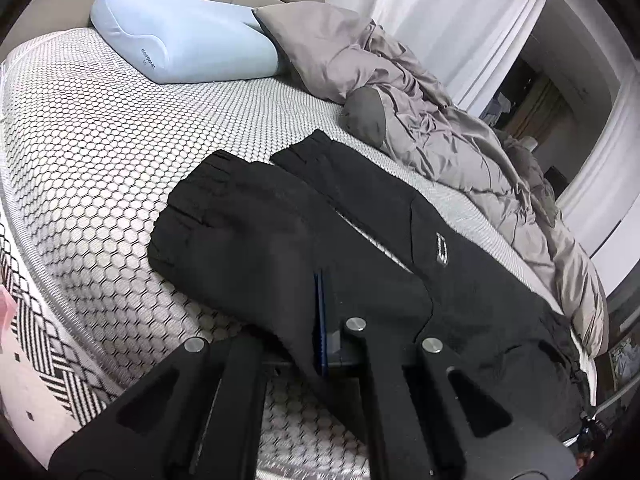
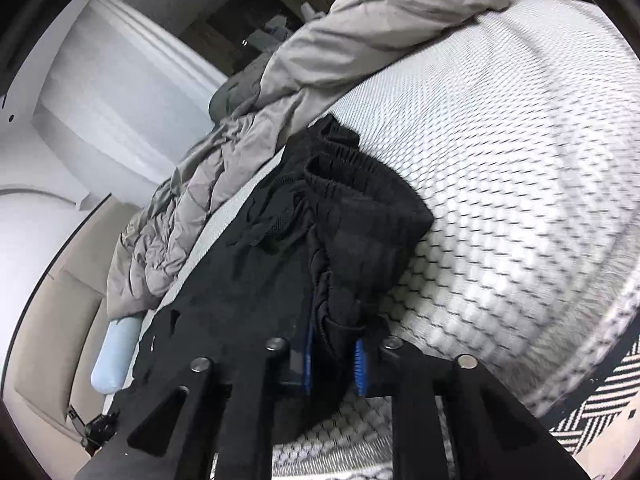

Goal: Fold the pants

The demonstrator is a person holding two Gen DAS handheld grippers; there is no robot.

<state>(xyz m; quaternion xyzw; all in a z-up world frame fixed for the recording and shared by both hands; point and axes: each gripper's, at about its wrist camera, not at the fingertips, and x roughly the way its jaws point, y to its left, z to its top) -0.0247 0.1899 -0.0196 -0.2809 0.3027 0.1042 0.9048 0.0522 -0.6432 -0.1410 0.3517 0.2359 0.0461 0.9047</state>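
The black pants (image 1: 360, 216) lie spread on the honeycomb-patterned bed (image 1: 100, 152), soft, limp and light, best taken at edges: the left gripper (image 1: 326, 320) is pinched tight on a leg edge, the right gripper (image 2: 334, 356) clamped on the bunched elastic waistband (image 2: 344, 160).

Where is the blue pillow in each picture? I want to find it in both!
Left wrist view: the blue pillow lies at the upper left, at the head of the honeycomb mattress.
Right wrist view: only one end of the blue pillow peeks out at the lower left, beside the black pants.
Shared landmark: the crumpled grey duvet along the bed's far side.
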